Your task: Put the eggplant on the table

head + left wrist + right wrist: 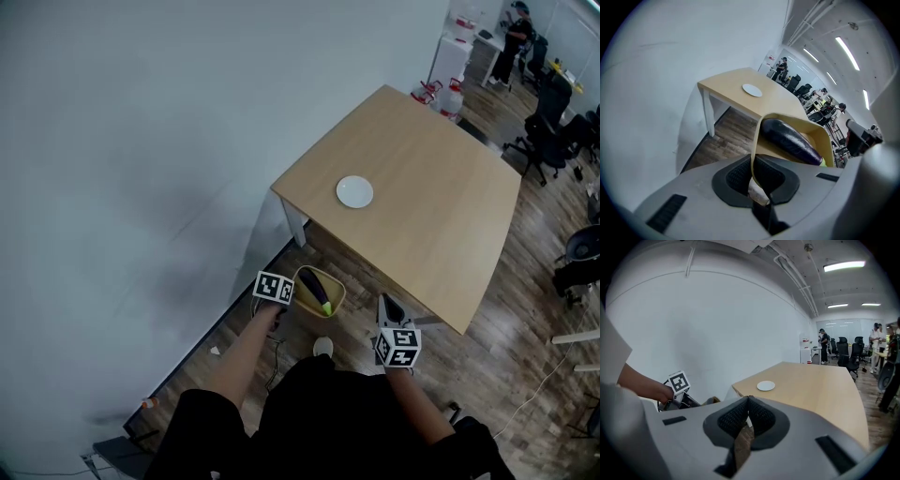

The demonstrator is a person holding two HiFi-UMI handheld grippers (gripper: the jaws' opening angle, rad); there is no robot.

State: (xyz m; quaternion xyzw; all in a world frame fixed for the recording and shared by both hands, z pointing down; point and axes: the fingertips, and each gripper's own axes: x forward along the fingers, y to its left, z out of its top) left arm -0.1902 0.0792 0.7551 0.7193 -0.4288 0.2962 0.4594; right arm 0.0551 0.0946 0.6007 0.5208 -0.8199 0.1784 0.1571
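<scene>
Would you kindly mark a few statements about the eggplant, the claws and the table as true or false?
1. The eggplant lies in a yellow container. True.
2. The left claw is shut on the container's rim. True.
3. The eggplant sits on the white plate. False: the plate lies bare on the table, and the eggplant is in the container, held short of the table.
4. The right claw also grips the container. False: it is shut on nothing, apart from the container.
</scene>
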